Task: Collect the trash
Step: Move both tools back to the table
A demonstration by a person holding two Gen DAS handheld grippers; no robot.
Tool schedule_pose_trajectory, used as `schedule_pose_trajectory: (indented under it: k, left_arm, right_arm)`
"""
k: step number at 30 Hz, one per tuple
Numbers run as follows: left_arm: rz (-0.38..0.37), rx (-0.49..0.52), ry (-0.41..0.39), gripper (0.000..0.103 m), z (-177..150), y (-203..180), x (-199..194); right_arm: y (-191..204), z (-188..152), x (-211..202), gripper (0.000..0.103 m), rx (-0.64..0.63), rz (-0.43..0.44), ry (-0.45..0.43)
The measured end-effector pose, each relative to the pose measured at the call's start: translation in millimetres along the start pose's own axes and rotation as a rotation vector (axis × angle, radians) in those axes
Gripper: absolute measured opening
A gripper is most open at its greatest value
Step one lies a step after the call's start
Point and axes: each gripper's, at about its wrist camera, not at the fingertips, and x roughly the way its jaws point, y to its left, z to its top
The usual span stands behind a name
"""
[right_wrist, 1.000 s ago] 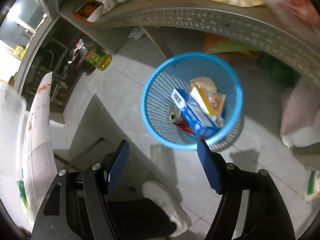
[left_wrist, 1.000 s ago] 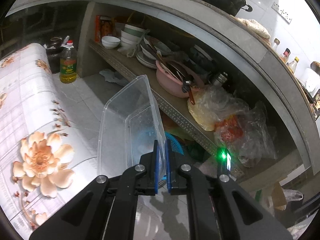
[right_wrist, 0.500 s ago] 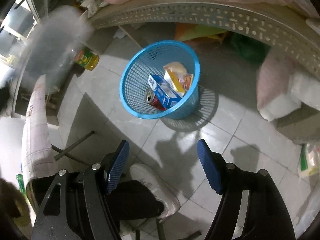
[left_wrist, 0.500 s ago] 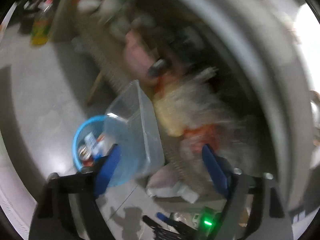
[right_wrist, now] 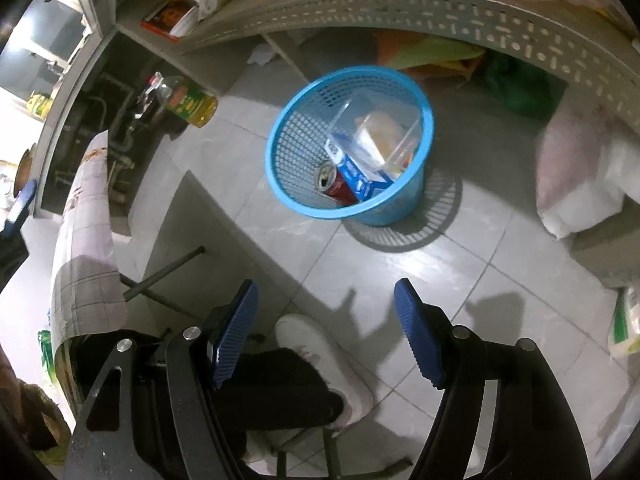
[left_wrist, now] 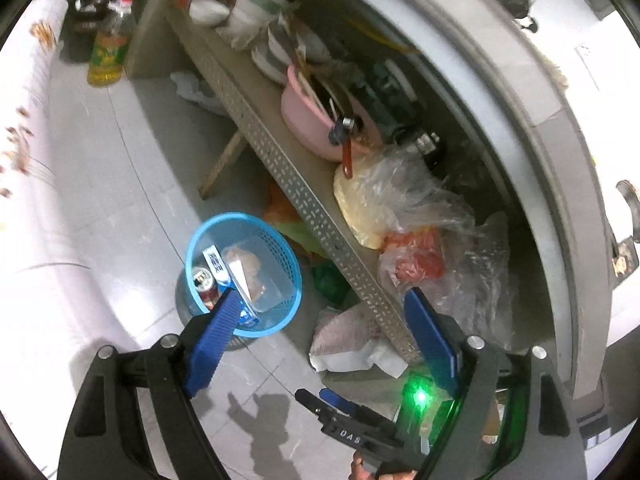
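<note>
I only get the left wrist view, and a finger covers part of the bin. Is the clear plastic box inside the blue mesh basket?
Observer: Yes. In the right wrist view the clear plastic box lies tilted inside the blue mesh basket, on top of a blue carton.
Operator: Is the right gripper carrying anything?
Observer: No. The right gripper stands open, with nothing between its fingers.

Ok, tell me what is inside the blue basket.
In the blue basket: a clear plastic container on top, a blue carton, a red drink can and a pale wrapped item. Whatever lies beneath them is covered.
</note>
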Motion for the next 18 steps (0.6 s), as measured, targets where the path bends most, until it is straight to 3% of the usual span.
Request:
schedule_pose_trajectory:
  k: [7, 12, 18]
  left_arm:
    - [0.033, 0.062, -0.062, 0.082, -11.5, 1.2, -54.8]
    - [0.115, 0.125, -0.114, 0.082, -22.8, 8.6, -90.0]
    - [0.188, 0.104, -0.146, 0.082, -38.9, 34.5, -125.0]
  right_arm:
    - [12.7, -2.0, -10.0, 0.068, -0.023, 0.015, -0.014]
    - [31.7, -2.9, -18.8, 0.071, -0.063, 0.037, -0.033]
    - [70.7, -4.5, -32.6, 0.075, -0.153, 0.081, -0.059]
